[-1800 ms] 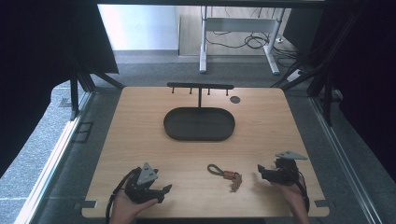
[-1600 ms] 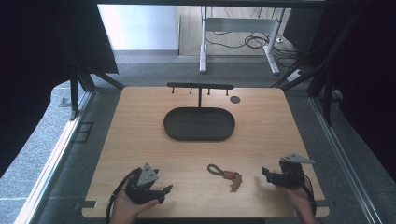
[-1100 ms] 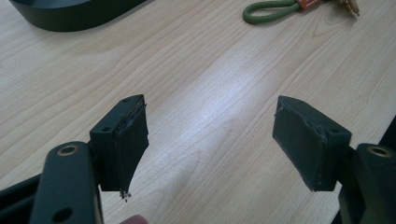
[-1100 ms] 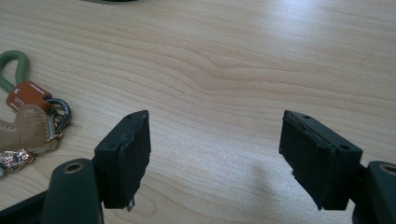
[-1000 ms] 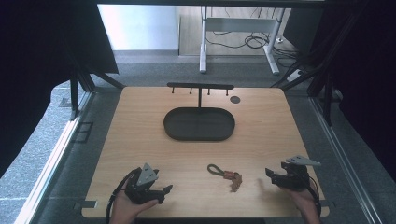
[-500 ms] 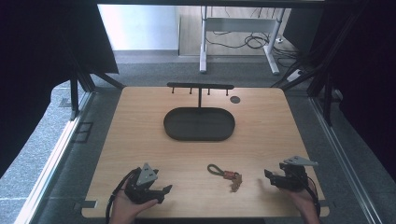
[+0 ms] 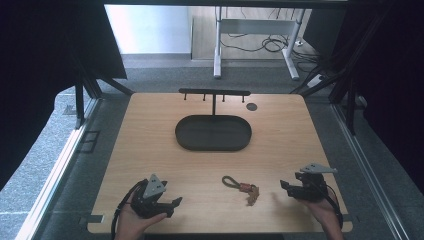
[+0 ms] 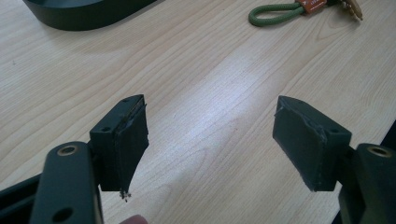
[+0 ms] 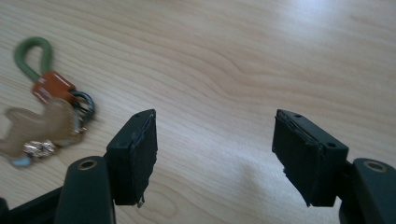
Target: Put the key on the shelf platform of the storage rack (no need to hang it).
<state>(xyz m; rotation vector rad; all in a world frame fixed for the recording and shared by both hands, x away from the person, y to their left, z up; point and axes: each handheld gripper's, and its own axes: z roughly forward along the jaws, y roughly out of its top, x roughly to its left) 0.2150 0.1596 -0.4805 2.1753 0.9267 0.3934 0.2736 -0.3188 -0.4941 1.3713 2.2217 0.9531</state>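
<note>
So the bench [image 7: 150, 145] is a light wood top, and the biggest thing on it is a dark oval tray [image 7: 213, 133] sitting toward the far middle, with a black T-shaped hook rack [image 7: 214, 93] standing right behind it.

What I'm working on is the keychain [image 7: 242, 187]. It lies flat on the near part of the bench, between my two grippers and closer to the right one. It's got a green cord loop [image 9: 31, 56] at one end, an orange-brown sleeve [image 9: 51, 86] pinching the cord, then a dark metal ring [image 9: 85, 105] and a pale tan charm [image 9: 44, 126] bunched at the other end. The charm is blurry in the right gripper view, so I can't make out its shape.

Right gripper [image 7: 286, 187] sits low at the near right, pointing left toward the keychain, near it but not touching. Its jaws have just been closing a bit yet are wide apart, with only bare wood between them.

Left gripper [image 7: 175, 204] rests at the near left, angled toward the keychain and well apart from it. Jaws wide, holding nothing.
</note>
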